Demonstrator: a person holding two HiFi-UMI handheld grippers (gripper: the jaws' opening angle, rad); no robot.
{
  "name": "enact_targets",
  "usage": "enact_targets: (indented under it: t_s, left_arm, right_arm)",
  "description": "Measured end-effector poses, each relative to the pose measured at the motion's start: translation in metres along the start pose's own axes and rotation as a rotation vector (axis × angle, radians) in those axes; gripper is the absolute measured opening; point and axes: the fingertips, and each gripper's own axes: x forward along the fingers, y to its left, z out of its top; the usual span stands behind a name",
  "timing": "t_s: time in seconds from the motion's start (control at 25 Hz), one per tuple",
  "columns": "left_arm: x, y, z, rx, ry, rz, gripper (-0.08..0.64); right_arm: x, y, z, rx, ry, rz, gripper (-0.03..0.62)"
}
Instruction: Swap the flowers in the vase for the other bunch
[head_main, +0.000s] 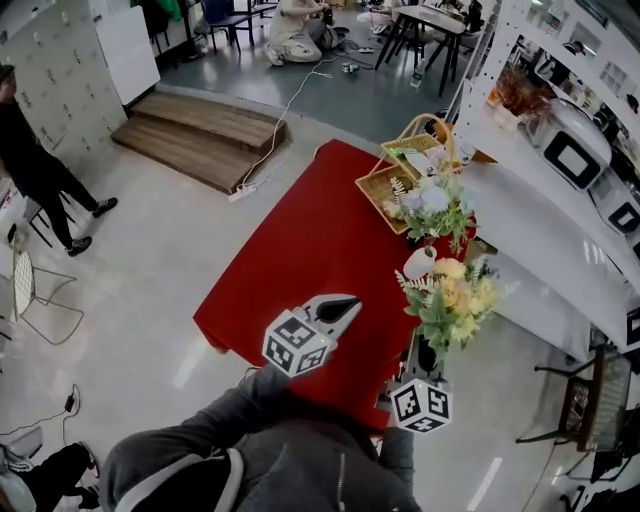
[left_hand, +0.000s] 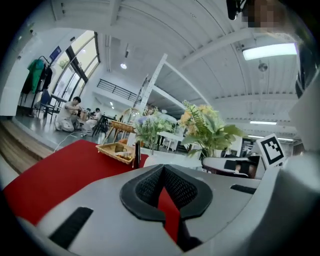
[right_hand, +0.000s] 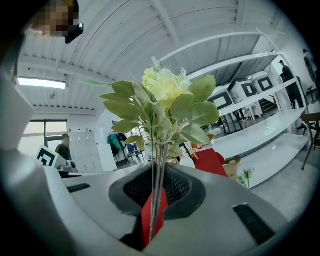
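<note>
The right claw (right_hand: 152, 216) is clamped on the yellow bunch (right_hand: 162, 100) and the left claw (left_hand: 167, 201) is closed and empty, so the blue bunch (head_main: 432, 203) probably must leave the vase (head_main: 419, 264) next.

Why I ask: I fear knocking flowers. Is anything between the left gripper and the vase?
Nothing visible: bare red tablecloth separates the left gripper from the vase. The yellow bunch in the right gripper stands aside.
</note>
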Motion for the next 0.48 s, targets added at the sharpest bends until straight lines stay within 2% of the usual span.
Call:
enact_targets:
  t_s: [0.24, 0.48]
  left_arm:
    - [-0.042, 0.019, -0.028, -0.074, 0.027, 0.061, 0.009]
    - [-0.050, 0.028, -0.039, -0.075, 0.048, 0.083, 0.009]
  right_arm:
    - [0.007, 0.017, -0.010, -0.004, 0.019, 0.045, 0.023]
    - [0.008, 0.024, -0.019, 0.005, 0.039, 0.059, 0.023]
